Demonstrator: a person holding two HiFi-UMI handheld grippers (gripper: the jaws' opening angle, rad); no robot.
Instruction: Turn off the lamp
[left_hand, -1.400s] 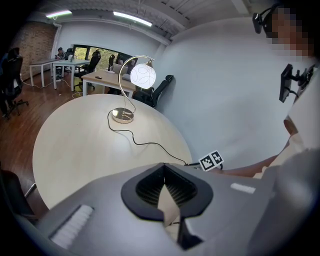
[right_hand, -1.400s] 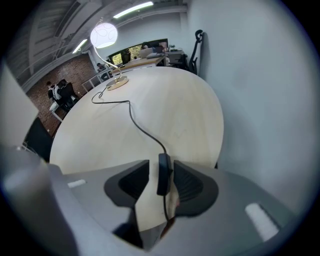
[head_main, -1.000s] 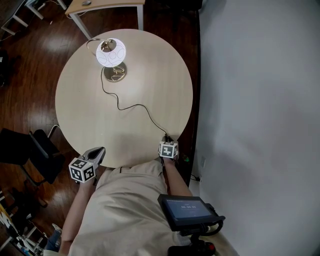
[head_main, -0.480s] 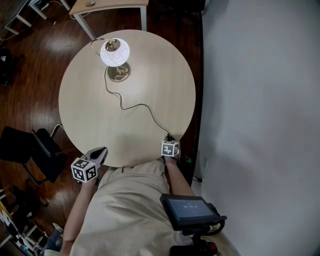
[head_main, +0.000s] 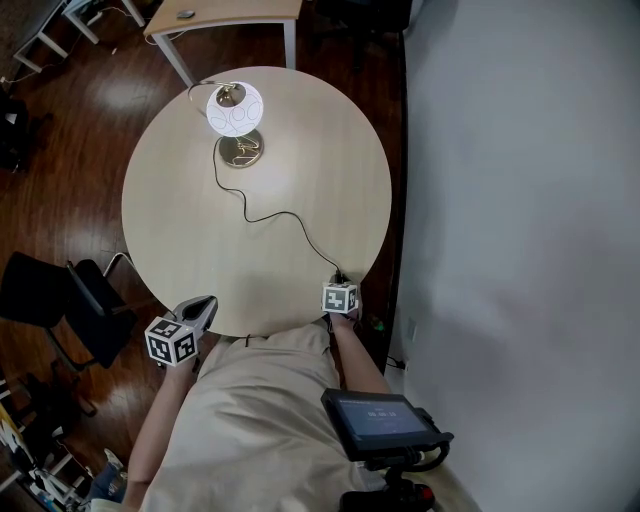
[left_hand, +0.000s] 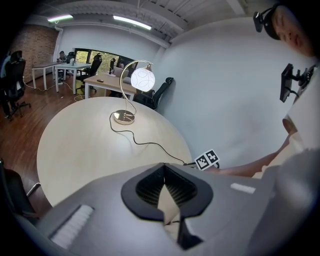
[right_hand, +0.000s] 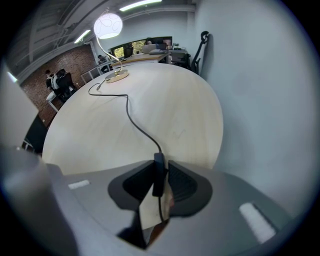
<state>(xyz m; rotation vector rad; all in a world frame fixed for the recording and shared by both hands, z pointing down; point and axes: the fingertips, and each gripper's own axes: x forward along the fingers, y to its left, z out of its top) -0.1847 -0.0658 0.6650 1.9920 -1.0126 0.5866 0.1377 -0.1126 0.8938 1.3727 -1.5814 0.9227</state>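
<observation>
- A dark wooden floor and a plain grey wall surround a round, pale wood table. A black chair stands at the table's left.
- Hidden or cut off: the person's arms and trunk cover the table's near edge. A light wooden desk is cropped at the top of the head view.
- Writing: a small dark screen sits by the person's right side, its lines too small to read. The marker cubes carry only black-and-white squares.
- The gold-stemmed lamp with a white glass globe stands upright on the table's far left, lit. Its arched stem rises from a round brass base.
- Its thin black cord winds from the base across the table to the near right edge.
- The slim black inline switch lies lengthwise along the cord, pointing towards the lamp.
- The right gripper, pointing steeply down at the table's edge, has just been closing and pinches the switch between its pads.
- The left gripper hangs off the near left edge, its jaw tips pressed together with nothing between them.
</observation>
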